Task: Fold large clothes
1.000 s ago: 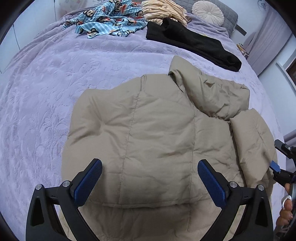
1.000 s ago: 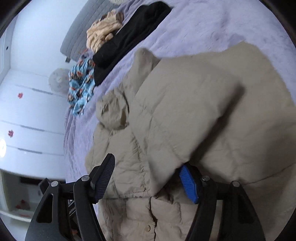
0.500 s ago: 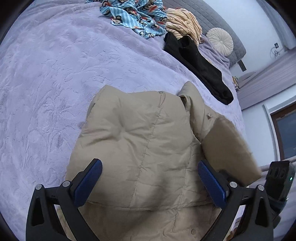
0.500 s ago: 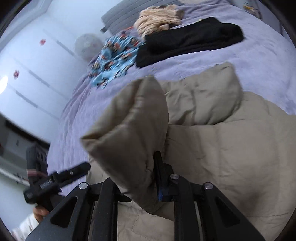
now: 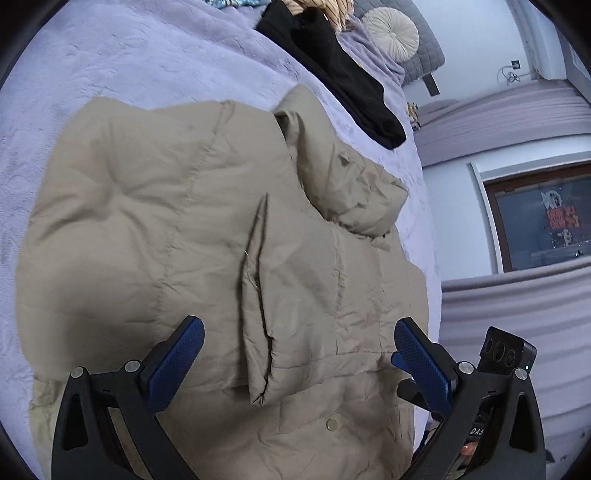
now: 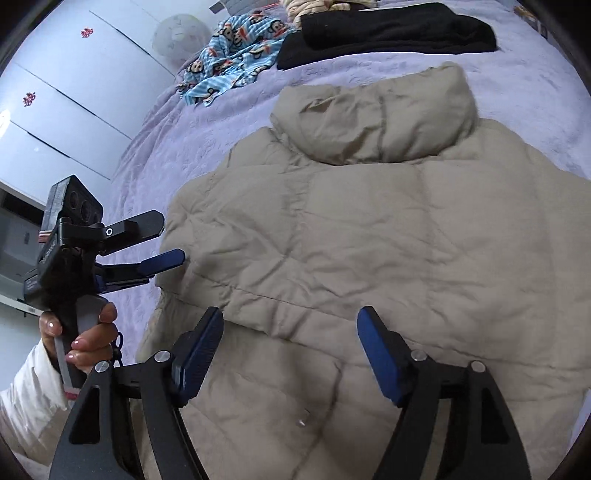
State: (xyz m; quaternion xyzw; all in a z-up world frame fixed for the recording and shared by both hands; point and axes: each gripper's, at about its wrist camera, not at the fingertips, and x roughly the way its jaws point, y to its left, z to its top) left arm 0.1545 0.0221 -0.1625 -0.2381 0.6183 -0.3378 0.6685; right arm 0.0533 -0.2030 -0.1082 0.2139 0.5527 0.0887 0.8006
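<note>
Home bedroom: lilac-covered bed (image 5: pixel 110 74), round cushion (image 5: pixel 393 31), white wardrobe doors (image 6: pixel 66 92), strewn clothes (image 6: pixel 236 55).

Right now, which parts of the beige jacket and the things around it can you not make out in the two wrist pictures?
- Jacket hem: left wrist view, behind the left gripper fingers and cut by the bottom edge.
- Jacket underside: both views, against the bed.
- Monkey-print cloth: left wrist view, cut by the top edge.
- Striped garment: both views, cut off at the top, behind the black garment.

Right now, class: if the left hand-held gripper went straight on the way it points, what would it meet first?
Most likely the beige padded jacket. The left hand-held gripper stands open, angled down over its folded-in sleeve; depth is hard to judge.
</note>
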